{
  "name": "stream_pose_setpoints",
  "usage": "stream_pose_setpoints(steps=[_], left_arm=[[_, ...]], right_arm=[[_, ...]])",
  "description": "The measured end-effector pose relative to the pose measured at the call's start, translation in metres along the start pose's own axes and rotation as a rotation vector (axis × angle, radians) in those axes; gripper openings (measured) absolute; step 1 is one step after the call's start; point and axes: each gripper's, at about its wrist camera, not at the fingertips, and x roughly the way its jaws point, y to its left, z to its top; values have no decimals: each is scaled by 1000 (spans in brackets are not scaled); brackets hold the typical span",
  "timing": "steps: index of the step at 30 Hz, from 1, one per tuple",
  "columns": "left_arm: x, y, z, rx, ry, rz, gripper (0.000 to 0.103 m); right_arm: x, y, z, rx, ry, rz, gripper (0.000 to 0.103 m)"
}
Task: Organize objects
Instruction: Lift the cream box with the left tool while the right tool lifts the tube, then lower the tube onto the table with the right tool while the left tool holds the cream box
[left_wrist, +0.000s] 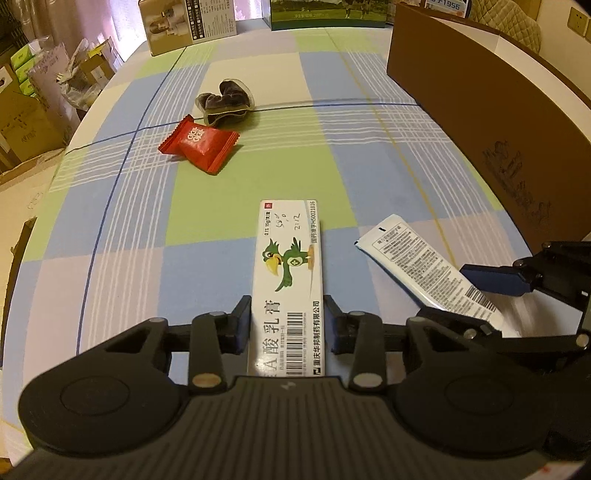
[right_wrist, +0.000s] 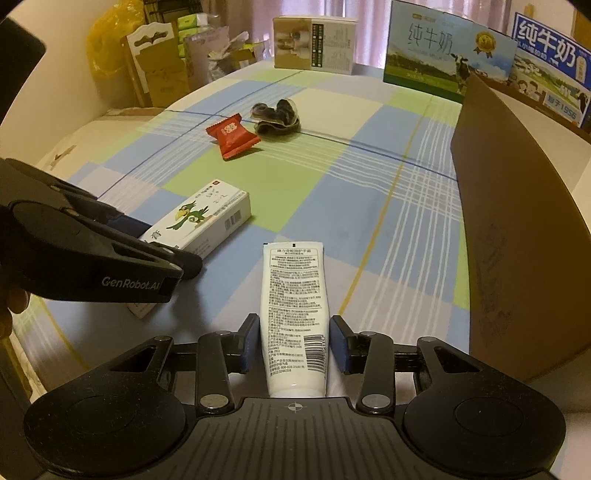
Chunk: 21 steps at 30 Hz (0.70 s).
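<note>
Grasp step on both sides. Left gripper (left_wrist: 287, 325) straddles the ointment box (left_wrist: 290, 280), which lies flat on the checked cloth of the desk (left_wrist: 207, 206); fingers (left_wrist: 242, 325) sit right against the box's long sides, so approx clenched on it, box not lifted yet. Right gripper (right_wrist: 294, 345) straddles the white tube (right_wrist: 294, 314), w/ left pad touching but a slight gap at the right pad, so not firmly gripped. Red candy packet (left_wrist: 199, 142) and dark pouch (left_wrist: 225, 101) wait farther off. Next, prob: right closes fully, both lift, carry toward the brown cardboard box (left_wrist: 491, 122) w/o clipping its wall.
</note>
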Motion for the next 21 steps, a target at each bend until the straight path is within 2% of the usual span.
stream_pose_setpoints(steps=[11, 21], left_arm=[[-6, -4, -3, 21, -3, -2, 34], [-51, -5, 3, -6, -100, -6, 34]], right_arm=[[-16, -11, 5, 69, -35, 13, 37], [-64, -19, 13, 142, -141, 44, 37]])
